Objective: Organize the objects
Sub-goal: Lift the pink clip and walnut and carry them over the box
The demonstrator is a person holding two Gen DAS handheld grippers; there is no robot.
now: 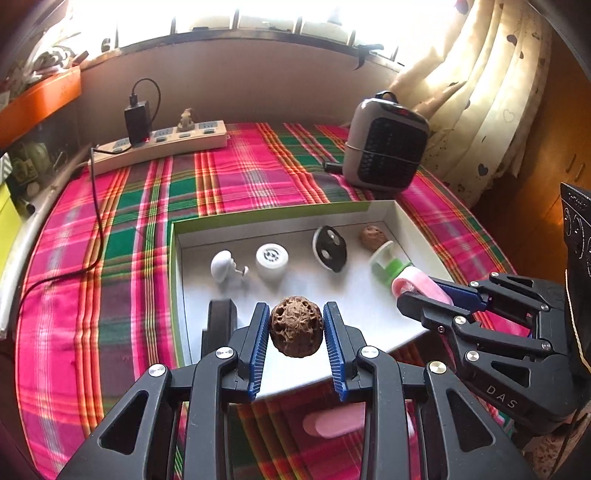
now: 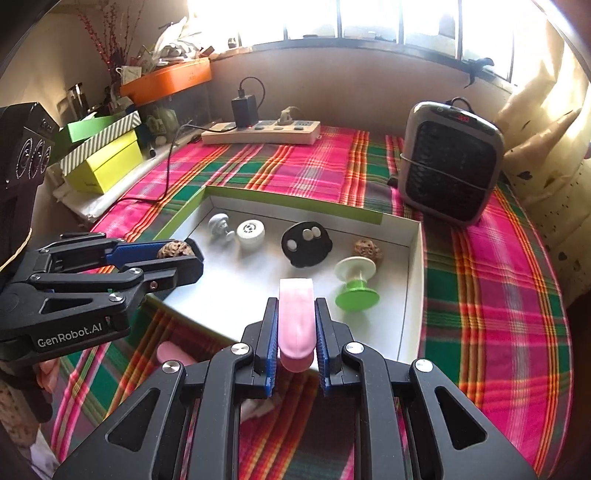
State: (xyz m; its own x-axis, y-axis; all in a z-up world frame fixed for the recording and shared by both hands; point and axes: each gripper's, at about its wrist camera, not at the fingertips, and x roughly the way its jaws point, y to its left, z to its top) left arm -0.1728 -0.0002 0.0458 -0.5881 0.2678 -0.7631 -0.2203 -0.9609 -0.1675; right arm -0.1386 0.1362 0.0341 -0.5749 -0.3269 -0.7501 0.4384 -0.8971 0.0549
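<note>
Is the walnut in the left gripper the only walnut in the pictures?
No. A second walnut lies in the white tray, while the left gripper holds the first walnut.

A barred window [image 2: 369, 18] glares white with daylight above a brown sill wall [image 1: 240, 85]. A cream curtain [image 1: 491, 92] with dark hearts hangs at the right. The desk wears a pink-and-green plaid cloth [image 2: 498, 295]. A cluttered shelf [image 2: 110, 110] with orange and yellow-green boxes stands at the left

tongs [image 1: 296, 328]: black linkages; blue ribbed pads [image 1: 259, 341]; silver screws [image 1: 226, 353]
</note>
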